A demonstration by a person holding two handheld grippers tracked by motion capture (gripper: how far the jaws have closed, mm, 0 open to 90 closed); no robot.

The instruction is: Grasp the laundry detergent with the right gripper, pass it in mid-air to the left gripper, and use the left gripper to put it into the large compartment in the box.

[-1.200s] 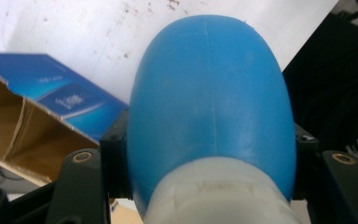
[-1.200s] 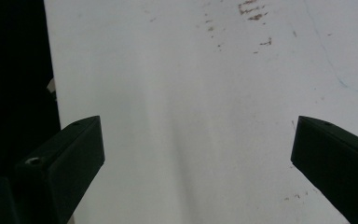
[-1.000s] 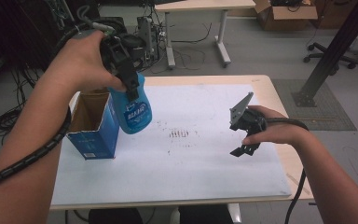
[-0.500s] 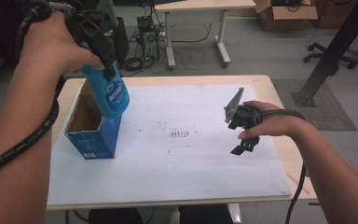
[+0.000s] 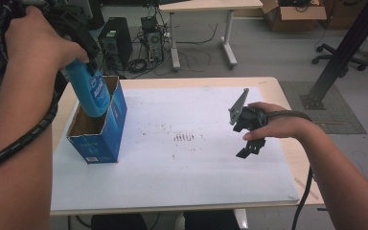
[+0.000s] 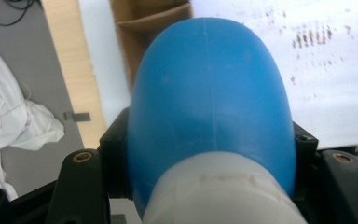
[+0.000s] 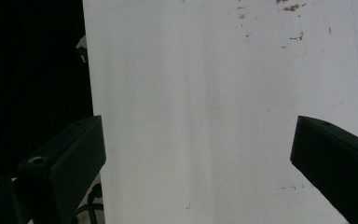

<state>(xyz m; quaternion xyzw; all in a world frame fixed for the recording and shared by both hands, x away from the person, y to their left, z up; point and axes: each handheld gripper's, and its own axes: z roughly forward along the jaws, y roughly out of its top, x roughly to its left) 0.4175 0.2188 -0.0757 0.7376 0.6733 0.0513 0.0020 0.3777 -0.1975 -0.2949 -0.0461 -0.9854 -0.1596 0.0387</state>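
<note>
High view shows our left gripper (image 5: pixel 84 45) clamping the blue bottle (image 5: pixel 90 91) tilted over the open cardboard box (image 5: pixel 106 136), right gripper (image 5: pixel 245 139) spread empty; it could catch the rim and topple the box.

Even, bright indoor light; glare off the white sheet (image 7: pixel 214 116), soft close-up blur, faint shadows.

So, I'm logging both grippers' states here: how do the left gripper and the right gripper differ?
The left gripper is shut on the blue bottle, raised over the open box; the right gripper is open, holding nothing, low over the white sheet. Both have black jaws and are hand-held.
</note>
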